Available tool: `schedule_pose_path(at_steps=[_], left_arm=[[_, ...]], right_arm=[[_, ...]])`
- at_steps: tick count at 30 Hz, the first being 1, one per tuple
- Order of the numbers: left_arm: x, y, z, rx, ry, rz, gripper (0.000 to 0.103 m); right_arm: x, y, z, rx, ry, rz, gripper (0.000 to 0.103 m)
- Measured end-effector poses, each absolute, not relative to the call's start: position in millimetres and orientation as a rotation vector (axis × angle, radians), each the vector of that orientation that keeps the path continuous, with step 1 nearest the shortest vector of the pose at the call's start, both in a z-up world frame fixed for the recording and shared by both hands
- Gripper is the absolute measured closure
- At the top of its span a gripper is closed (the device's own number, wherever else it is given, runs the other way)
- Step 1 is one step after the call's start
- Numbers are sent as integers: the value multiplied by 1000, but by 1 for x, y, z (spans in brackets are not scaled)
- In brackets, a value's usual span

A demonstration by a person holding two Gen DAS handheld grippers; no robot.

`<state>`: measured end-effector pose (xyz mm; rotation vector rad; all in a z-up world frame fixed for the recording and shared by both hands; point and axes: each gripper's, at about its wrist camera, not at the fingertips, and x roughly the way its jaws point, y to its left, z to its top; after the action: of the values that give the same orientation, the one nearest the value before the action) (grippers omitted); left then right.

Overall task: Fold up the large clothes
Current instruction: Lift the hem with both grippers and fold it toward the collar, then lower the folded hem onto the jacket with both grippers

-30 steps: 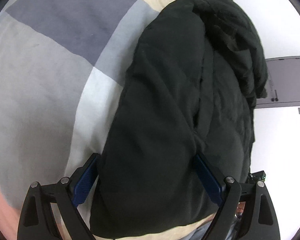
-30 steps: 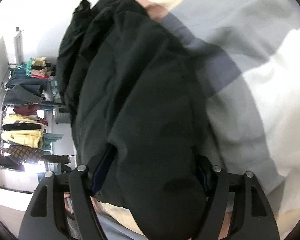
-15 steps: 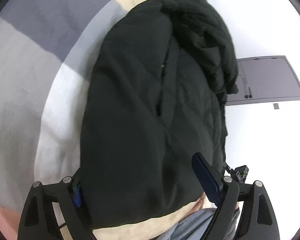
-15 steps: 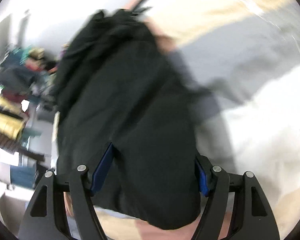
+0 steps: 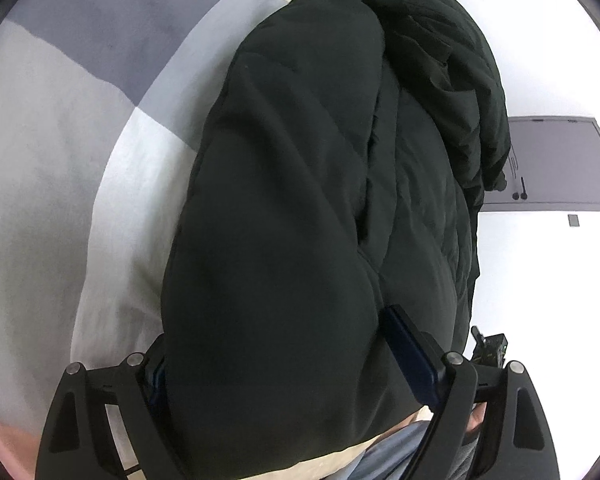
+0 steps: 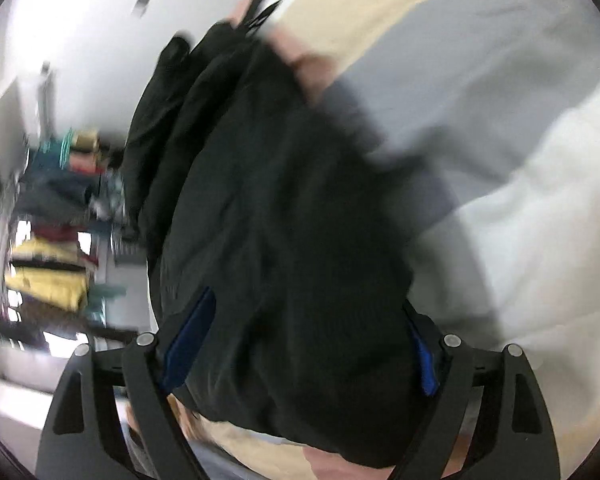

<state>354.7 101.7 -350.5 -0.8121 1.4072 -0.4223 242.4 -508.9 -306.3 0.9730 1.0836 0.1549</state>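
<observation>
A bulky black padded jacket lies bunched lengthwise on a bed with a patchwork cover. My left gripper straddles the jacket's near end, its jaws wide apart with thick fabric between them. The blue right pad shows; the left one is mostly hidden under cloth. In the right wrist view the same jacket fills the middle, blurred. My right gripper also stands wide around its near end, blue pads on both sides.
The bed cover has grey, white, cream and pink blocks. A white wall and a grey door are beyond the bed. A rack of hanging clothes stands at the left of the right wrist view.
Both grippers have shifted along the jacket's near end; the right wrist view swings and blurs. The jaws stay wide around the fabric throughout.
</observation>
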Motion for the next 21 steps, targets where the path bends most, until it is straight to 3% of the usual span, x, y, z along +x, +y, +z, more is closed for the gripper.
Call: schedule_pose_path(at_steps=[2,4,6,9,10,12,13,16,21], left_arm=[[353,104,-351,-834,1398,-431,14],[352,102,-348,-837,1391,-445,15],[349,99,-341,-831,1374,-469,24],[342,87,-326,-767,1341,-519,36],[341,83,-320,-738,1330,-525,45],[335,81,-310,-746,1297,-553,54],[333,80,-304,-745,1284,-563,66],[321,81,-285,-731,1239,-553,86],[292,94,-251,-749,1185,-522,93]], right_arm=[[246,-496,-299,861,1083,165,18],[244,-490,-296,821,1074,162,24],[245,-482,-295,795,1081,154,57],[243,-472,-287,735,1063,160,81],[242,-469,-283,713,1048,161,83],[235,-465,-267,661,992,160,85],[232,-464,-261,653,968,166,85],[221,-463,-242,651,912,176,87],[186,-470,-210,675,850,182,90]])
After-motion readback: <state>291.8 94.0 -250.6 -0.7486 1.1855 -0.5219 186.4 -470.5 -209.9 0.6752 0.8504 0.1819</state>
